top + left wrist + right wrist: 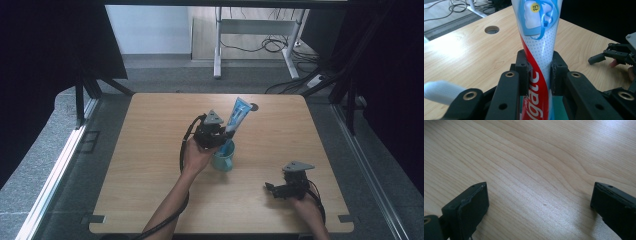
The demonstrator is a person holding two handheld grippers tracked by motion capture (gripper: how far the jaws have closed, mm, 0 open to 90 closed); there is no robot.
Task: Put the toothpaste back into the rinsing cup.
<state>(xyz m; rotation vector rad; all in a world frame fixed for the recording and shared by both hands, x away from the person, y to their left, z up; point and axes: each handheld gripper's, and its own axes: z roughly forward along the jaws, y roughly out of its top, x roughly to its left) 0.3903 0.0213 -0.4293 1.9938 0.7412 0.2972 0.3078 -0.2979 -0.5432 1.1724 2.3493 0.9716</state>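
So the big thing here is the wooden bench (150,150), with one round hole (253,106) near its far edge. Roughly mid-bench sits a teal cup (223,161), and I'll place everything else off that.

The toothpaste tube (236,116) is standing cap-end down in the cup, its flat end leaning up and away toward the hole. The left tongs (220,136) sit right at the cup's near-left side, clamped on the tube's lower half; in the left gripper view the pads squeeze it from both sides just above the teal rim. The right tongs (272,189) are well off to the cup's near right, jaws wide apart with nothing but bare wood between them.

Progress-wise I'd say the tube is basically in, what's left is letting go and backing off.

There's a white bristly thing (441,91) low in the left gripper view, probably a toothbrush head, but it's blurry. The cup's bottom and the tube's cap are hidden.
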